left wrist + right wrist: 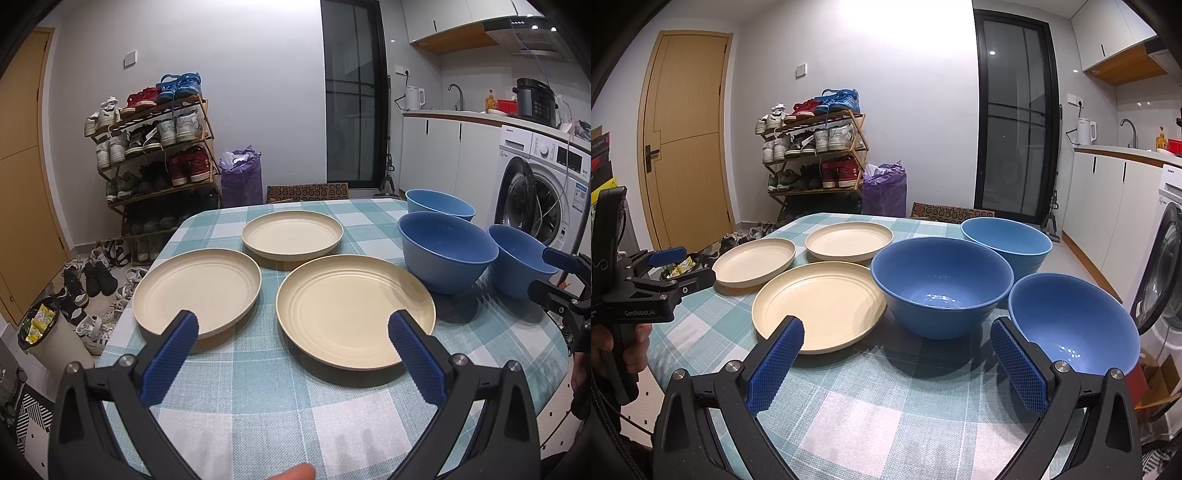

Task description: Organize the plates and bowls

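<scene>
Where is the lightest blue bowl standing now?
The lightest blue bowl stands at the far right of the table, behind the two darker blue bowls, right of the farthest cream plate.

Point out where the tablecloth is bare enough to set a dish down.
Bare: the tablecloth strip between both grippers and the nearest plate. Crowded: the three plates nearly touch, and the bowls cluster tightly at the right edge.

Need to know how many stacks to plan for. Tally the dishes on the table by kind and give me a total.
Cream plates: 3, namely the near plate, the left plate and the far plate.
Blue bowls: 3, namely the middle bowl, the far bowl and the near right bowl.
Total: 6 dishes, all lying apart on the checked tablecloth, none stacked.
</scene>
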{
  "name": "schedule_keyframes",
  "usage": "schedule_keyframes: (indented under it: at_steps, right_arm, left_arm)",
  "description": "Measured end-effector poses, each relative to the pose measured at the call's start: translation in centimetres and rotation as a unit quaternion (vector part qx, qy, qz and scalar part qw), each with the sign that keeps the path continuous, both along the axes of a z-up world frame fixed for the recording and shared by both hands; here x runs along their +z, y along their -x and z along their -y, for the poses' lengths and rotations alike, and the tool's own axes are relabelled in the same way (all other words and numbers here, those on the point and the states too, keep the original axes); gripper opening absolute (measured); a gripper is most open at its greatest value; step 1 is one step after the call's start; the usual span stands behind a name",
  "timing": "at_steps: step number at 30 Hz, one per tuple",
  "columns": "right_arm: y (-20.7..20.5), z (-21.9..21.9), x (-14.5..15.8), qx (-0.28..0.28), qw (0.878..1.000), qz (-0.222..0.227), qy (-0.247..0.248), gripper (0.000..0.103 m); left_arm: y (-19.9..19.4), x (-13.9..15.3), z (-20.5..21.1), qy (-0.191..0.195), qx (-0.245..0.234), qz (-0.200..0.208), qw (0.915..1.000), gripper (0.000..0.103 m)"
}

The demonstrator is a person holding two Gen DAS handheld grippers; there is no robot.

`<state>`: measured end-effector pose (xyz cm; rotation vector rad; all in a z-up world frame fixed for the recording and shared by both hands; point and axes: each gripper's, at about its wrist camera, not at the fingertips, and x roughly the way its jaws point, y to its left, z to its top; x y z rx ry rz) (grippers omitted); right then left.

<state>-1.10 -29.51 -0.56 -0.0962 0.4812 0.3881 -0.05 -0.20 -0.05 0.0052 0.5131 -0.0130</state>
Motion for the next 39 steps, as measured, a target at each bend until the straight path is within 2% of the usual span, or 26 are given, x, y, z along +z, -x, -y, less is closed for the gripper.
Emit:
schedule_keyframes:
  at_steps: [39]
  right_arm:
    - [0.08, 0.11, 0.17, 0.000, 1.000, -0.001, 0.001, 0.103]
  left_arm:
    - [0.11, -0.35, -0.11, -0.003, 0.001, -0.003, 1.0000, 0.103]
